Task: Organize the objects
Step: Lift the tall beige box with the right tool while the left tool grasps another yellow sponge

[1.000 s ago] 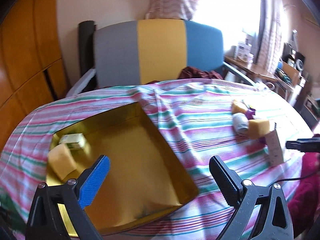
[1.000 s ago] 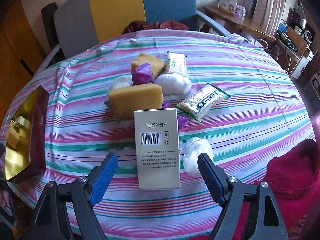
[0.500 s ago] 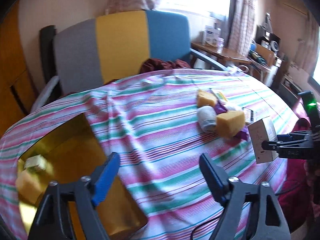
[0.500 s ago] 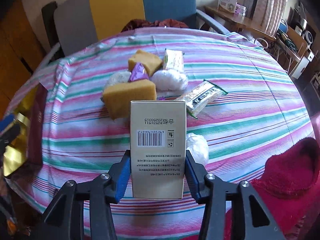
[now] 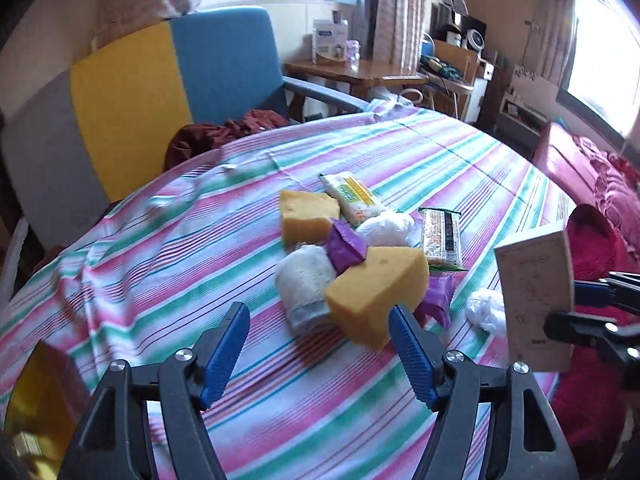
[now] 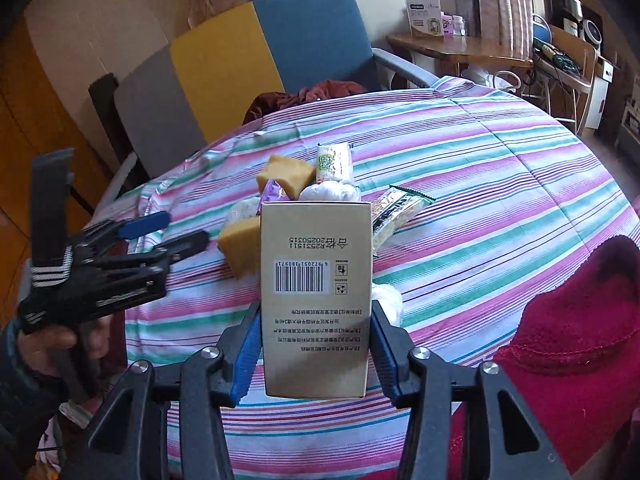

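Note:
My right gripper (image 6: 316, 344) is shut on a beige carton (image 6: 316, 300) with a barcode and holds it upright above the striped tablecloth; the carton also shows in the left wrist view (image 5: 534, 300). My left gripper (image 5: 320, 344) is open and empty, just short of a yellow sponge (image 5: 376, 288) and a white rolled cloth (image 5: 306, 280). It also shows at the left of the right wrist view (image 6: 168, 232). Behind lie a second sponge (image 5: 306, 214), a purple packet (image 5: 346, 244), white bundles (image 5: 386, 228) and two snack bars (image 5: 442, 238).
The gold box (image 5: 28, 404) shows at the lower left edge of the table. A grey, yellow and blue chair (image 5: 160, 80) stands behind the table with a dark red cloth (image 5: 224, 132) on it. A red cushion (image 6: 576, 312) lies at the right edge.
My right gripper closed on the carton and lifted it off the cloth. My left gripper swung right, away from the gold box, toward the pile of sponges.

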